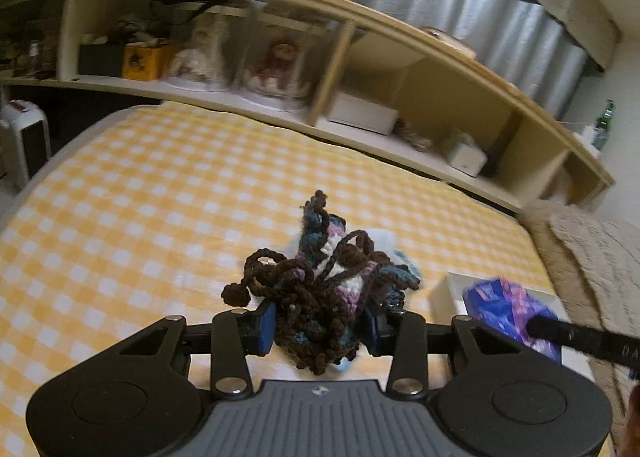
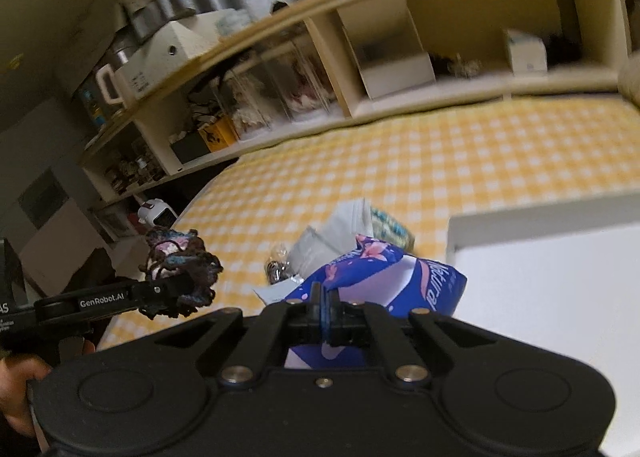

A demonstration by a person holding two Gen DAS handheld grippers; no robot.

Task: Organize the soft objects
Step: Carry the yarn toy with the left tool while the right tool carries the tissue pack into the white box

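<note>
step: both lifting items off bed (image 1: 140, 185) | L grip (image 1: 320, 331) clamps knit (image 1: 320, 289) | R grip (image 2: 325, 317) pinches pack (image 2: 384, 277) | next: prob carry to white box (image 2: 540, 257), drop in

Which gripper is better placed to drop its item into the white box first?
Right. The right gripper, shut on the blue packet, is beside the white box; the left gripper holds the crocheted bundle farther off.
</note>
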